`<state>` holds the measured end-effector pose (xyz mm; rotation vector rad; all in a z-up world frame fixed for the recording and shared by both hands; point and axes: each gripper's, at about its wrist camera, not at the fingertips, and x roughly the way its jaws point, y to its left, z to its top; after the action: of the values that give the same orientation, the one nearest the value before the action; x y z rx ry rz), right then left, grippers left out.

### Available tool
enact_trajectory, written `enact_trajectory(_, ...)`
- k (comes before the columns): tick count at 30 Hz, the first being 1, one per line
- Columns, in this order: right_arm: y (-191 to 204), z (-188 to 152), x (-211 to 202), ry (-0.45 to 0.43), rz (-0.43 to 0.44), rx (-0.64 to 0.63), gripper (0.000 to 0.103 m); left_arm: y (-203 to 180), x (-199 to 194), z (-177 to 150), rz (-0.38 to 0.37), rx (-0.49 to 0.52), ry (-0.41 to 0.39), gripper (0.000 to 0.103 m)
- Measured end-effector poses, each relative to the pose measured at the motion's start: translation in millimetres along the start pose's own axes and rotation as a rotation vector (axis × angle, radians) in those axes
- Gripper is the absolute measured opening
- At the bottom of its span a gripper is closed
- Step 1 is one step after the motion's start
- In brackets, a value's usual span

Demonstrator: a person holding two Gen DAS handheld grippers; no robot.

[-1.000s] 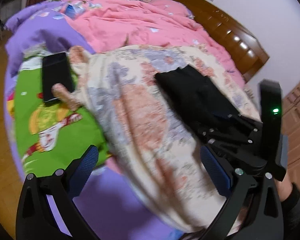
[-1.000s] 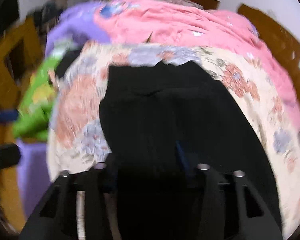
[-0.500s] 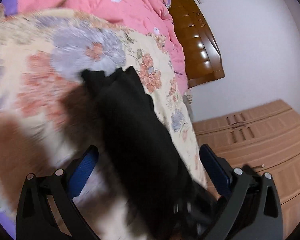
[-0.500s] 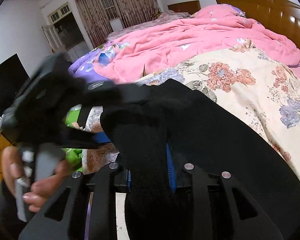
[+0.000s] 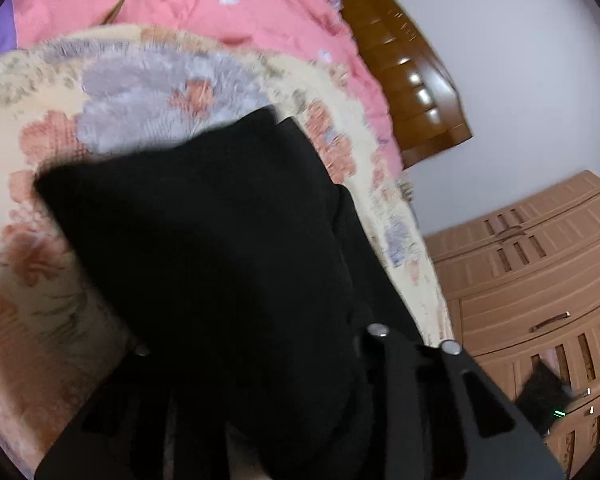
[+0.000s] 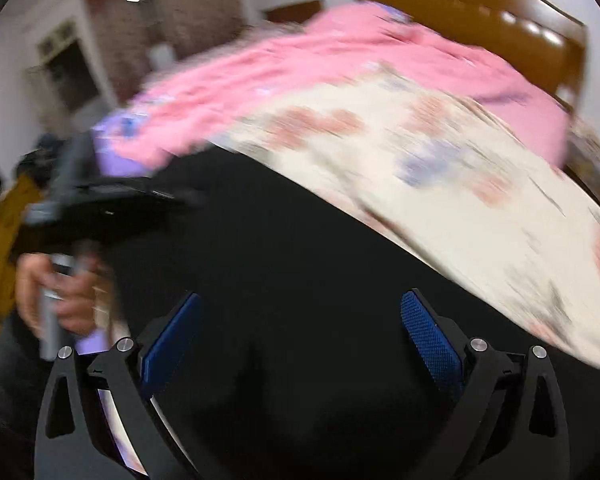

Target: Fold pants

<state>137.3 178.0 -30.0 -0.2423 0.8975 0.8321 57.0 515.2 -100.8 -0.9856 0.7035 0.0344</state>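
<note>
The black pants (image 5: pixel 220 240) lie on a floral cream blanket (image 5: pixel 60 120) on the bed. In the left wrist view my left gripper (image 5: pixel 256 360) is closed on a thick bunch of the black cloth, which covers its pads. In the right wrist view the pants (image 6: pixel 320 260) fill the lower middle. My right gripper (image 6: pixel 300 332) is open, its blue pads (image 6: pixel 430 336) wide apart over the cloth and holding nothing. The left gripper (image 6: pixel 112 196) and the hand on it show blurred at the left of that view.
A pink quilt (image 5: pixel 180 0) lies behind the floral blanket. A wooden headboard (image 5: pixel 416 88) stands at the far end. A light wooden wardrobe (image 5: pixel 540 280) is at the right. A window with curtains (image 6: pixel 180 12) is in the background.
My right gripper has opened and let go of the pants. My left gripper has moved onto the pants and closed on the cloth. Both views are blurred by motion.
</note>
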Motion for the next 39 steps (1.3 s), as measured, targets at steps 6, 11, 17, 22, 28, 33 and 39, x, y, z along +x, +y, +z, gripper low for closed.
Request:
enact_trajectory(6,-26,-38,20,0.089,-0.15,-0.055,0.099,-17,-13,15,0.054,0.069,-0.046,0.025)
enact_trajectory(11,-30,-41,21,0.07,-0.131,-0.054,0.099,-22,-13,14,0.105,0.081,-0.065,0.025)
enact_trajectory(17,-39,-38,-3,-0.011,-0.037,0.0,0.098,-100,-25,-18,0.271,0.324,-0.127,0.03)
enact_trajectory(22,-82,-56,-78,-0.222,-0.008,0.2,0.098,-198,-25,-72,0.287,0.617,-0.178,0.038)
enact_trajectory(28,-138,-107,-160,-0.328,-0.127,0.334,0.098,-279,14,-195,0.301,0.988,-0.152,0.038)
enact_trajectory(33,-179,-158,-203,-0.354,-0.185,0.459,0.098,-290,77,-294,0.368,1.283,0.006,0.039)
enact_trajectory(39,-195,-192,-212,-0.335,-0.125,0.565,0.098,-274,79,-348,0.23,1.479,0.105,0.096)
